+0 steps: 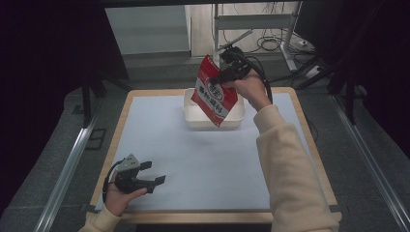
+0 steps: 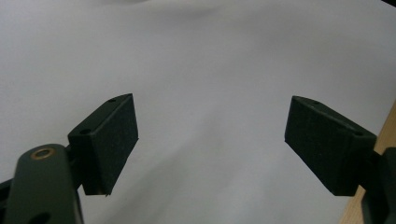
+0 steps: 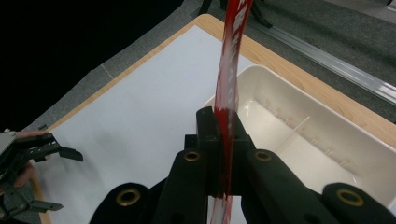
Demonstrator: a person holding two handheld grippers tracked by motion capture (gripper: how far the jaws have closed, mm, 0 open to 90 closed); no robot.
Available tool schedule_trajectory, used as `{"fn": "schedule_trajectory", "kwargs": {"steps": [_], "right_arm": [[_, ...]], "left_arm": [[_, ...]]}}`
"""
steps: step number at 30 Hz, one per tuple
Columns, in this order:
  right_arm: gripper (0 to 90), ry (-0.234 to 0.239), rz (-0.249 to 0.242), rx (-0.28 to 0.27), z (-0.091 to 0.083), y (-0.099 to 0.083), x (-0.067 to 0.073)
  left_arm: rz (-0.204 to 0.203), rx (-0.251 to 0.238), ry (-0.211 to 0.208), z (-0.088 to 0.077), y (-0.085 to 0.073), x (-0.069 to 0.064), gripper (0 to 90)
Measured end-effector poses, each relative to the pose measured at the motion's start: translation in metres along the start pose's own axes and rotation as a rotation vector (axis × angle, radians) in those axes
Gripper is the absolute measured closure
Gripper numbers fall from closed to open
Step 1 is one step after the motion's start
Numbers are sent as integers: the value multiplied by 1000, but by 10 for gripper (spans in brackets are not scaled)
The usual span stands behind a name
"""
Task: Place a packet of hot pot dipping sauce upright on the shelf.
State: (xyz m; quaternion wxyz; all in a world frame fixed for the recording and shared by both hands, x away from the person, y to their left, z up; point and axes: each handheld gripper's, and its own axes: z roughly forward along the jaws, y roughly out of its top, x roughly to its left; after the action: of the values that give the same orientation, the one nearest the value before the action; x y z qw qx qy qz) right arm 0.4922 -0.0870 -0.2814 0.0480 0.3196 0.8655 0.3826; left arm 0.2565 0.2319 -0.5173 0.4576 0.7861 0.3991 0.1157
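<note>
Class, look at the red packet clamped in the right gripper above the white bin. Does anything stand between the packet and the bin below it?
Nothing visible does. The right gripper holds the red packet directly over the white bin, whose divided compartments look empty. The left gripper rests open, far off near the table's front edge.

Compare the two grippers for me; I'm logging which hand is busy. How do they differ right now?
The right gripper is shut on the red packet; the left gripper is open and holds nothing. The right one is raised over the white bin at the far side of the table; the left one sits low near the table's near left corner. Both are hand-held with black jaws.
</note>
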Motion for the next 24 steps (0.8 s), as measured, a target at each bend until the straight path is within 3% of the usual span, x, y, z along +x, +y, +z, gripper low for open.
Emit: {"fn": "schedule_trajectory", "kwargs": {"steps": [24], "right_arm": [[889, 9, 43, 8, 32, 24, -21]], "left_arm": [[-5, -16, 1, -2, 1, 2, 172]]}}
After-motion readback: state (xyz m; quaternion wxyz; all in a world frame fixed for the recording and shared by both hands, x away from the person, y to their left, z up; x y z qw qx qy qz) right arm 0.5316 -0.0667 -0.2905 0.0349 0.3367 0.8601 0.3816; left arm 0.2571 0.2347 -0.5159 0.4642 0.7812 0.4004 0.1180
